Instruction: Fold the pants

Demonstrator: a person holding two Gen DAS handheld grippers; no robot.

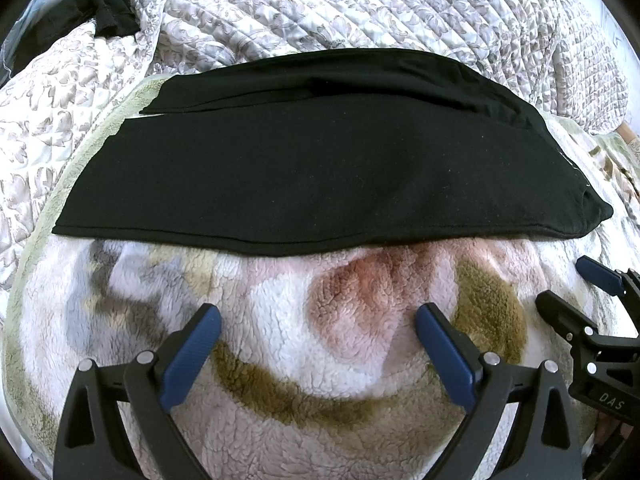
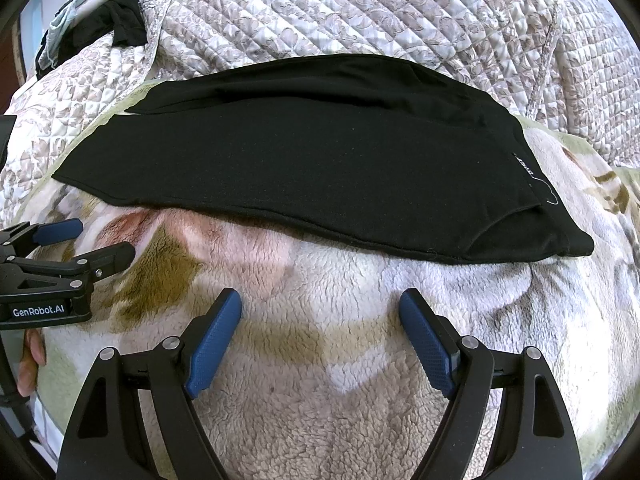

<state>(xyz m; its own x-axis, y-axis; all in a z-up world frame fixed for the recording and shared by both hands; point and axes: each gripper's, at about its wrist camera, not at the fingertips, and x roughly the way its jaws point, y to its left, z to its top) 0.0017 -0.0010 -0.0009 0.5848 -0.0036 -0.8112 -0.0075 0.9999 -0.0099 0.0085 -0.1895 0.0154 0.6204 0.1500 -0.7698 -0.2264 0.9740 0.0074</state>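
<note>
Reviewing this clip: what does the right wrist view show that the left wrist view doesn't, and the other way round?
Only the right wrist view shows the small label near the waist end, and the left gripper from the side. Only the left wrist view shows the right gripper from the side. Both share the black pants laid flat on the fleece blanket, quilt behind, both grippers open and empty.

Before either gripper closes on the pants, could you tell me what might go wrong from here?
1. The black pants lie with one leg over the other, the edges offset at the far left end; a pinch there may catch only the top layer.
2. They rest on a fluffy fleece blanket, so the right gripper or left gripper, both open, could grab pile along with the cloth.
3. The grippers sit close together and might collide.
</note>
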